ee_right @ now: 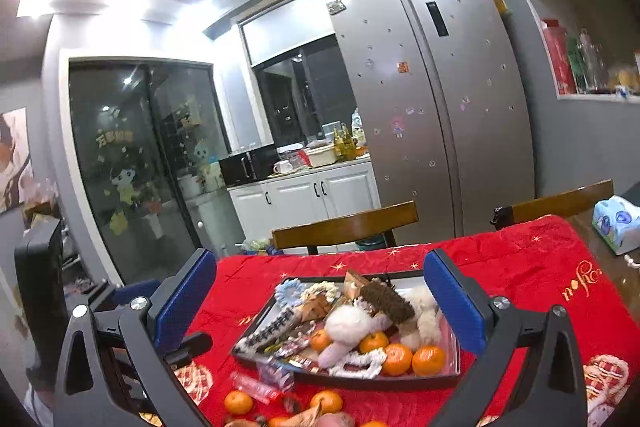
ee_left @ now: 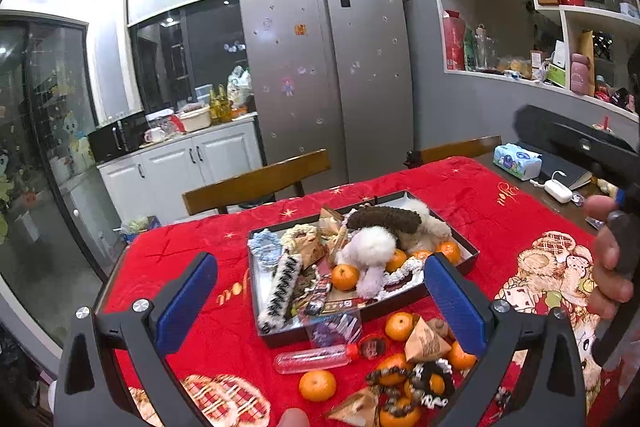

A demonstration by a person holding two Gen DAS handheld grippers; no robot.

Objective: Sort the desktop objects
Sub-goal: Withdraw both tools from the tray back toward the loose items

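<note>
**Red tablecloth, crowded tray, both grippers wide and empty**

Red plush cloth [ee_left: 192, 267] covers the table. Left gripper [ee_left: 320, 301] and right gripper [ee_right: 320, 301] both gape wide, blue pads holding nothing. Ahead sits the dark tray [ee_left: 466, 247] of fluffy pompoms, knitted bands and tangerines. Only the left view shows the clear bottle [ee_left: 314, 358], loose tangerines [ee_left: 317, 385] and a hand [ee_left: 610, 267].

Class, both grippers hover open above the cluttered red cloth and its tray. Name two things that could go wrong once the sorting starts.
1. The clear bottle lies on its side beside loose oranges; a nudge from the left gripper may send them rolling across the cloth.
2. The tray is heaped with plush toys and hair ties; the right gripper could snag a neighbour when lifting one item.
</note>
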